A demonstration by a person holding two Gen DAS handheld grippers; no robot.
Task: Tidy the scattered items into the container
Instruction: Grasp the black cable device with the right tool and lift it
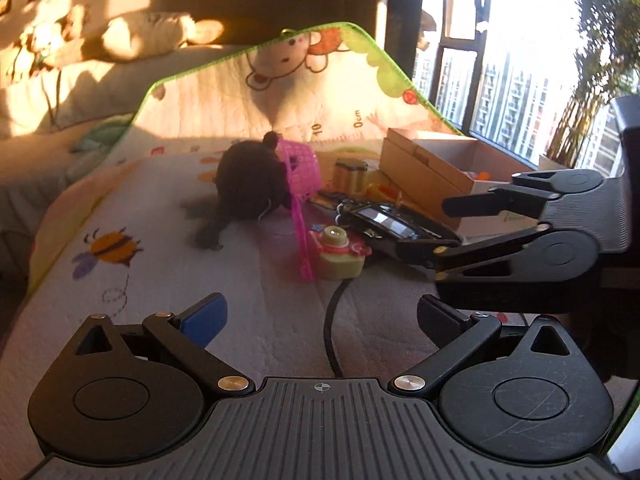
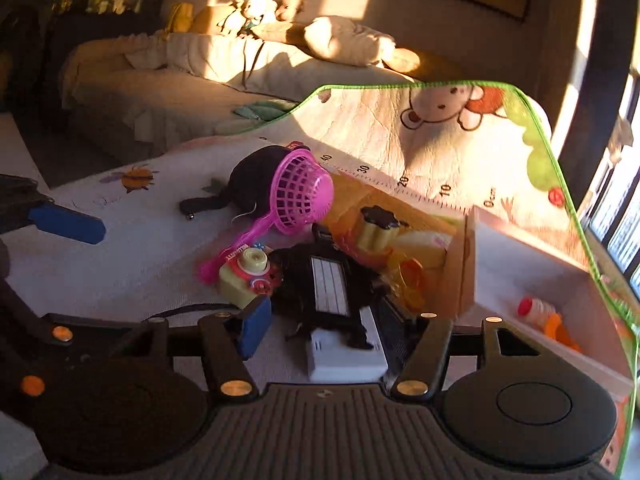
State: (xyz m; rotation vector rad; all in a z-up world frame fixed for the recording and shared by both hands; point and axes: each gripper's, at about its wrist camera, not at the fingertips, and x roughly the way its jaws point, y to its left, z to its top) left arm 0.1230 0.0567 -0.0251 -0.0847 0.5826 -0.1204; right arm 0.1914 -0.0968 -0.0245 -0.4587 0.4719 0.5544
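Observation:
A cardboard box (image 2: 520, 264) lies open at the right of the play mat, with a red-capped toy (image 2: 536, 309) inside. Beside it sit a black device with a pale screen (image 2: 328, 288), a white block (image 2: 344, 356), a toy camera (image 2: 244, 280), a pink strainer (image 2: 300, 192) and a black plush (image 2: 252, 180). My right gripper (image 2: 326, 326) straddles the black device and white block with room left at its blue pad (image 2: 254, 324). My left gripper (image 1: 322, 316) stands wide open over bare mat, short of the toy camera (image 1: 338, 254).
A black cable (image 1: 332, 336) runs across the mat under the left gripper. A yellow cup with a dark lid (image 2: 376, 228) and orange toys (image 2: 412, 280) crowd the box's left wall. A bed with pillows (image 2: 224, 64) lies behind; windows (image 1: 500, 92) stand to the right.

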